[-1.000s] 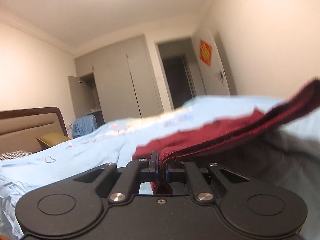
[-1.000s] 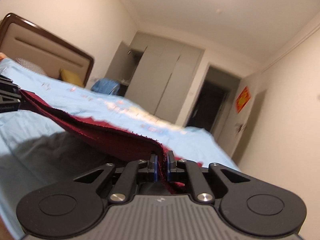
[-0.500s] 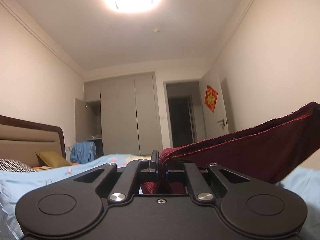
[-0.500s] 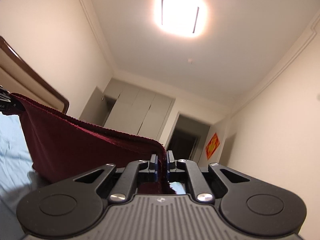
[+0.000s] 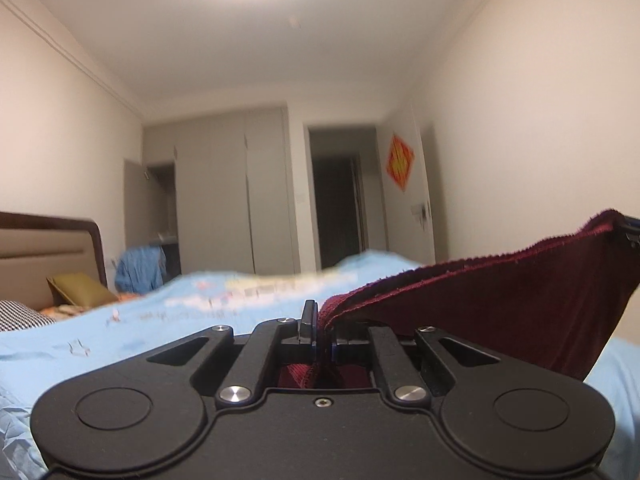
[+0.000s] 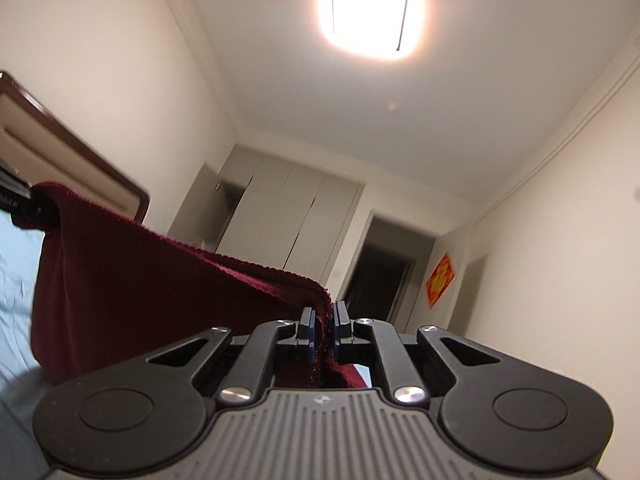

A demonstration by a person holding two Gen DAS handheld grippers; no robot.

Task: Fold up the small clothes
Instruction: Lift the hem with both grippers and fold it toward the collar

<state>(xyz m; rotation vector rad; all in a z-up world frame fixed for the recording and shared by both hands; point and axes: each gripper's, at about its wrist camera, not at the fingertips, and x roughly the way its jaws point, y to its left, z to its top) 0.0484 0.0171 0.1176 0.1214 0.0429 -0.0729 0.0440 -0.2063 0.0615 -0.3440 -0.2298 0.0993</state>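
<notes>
Dark red cloth (image 5: 500, 312) is gripped by closed jaws of left gripper (image 5: 324, 340) and right gripper (image 6: 324, 336), mid-frame; its top edge should be kept taut and level above the bed (image 5: 160, 320).

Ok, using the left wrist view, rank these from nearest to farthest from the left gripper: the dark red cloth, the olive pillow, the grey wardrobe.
1. The dark red cloth, pinched in the left gripper and stretching off to the right.
2. The olive pillow, at the left by the headboard on the bed.
3. The grey wardrobe, at the far wall beyond the bed, left of centre.
</notes>
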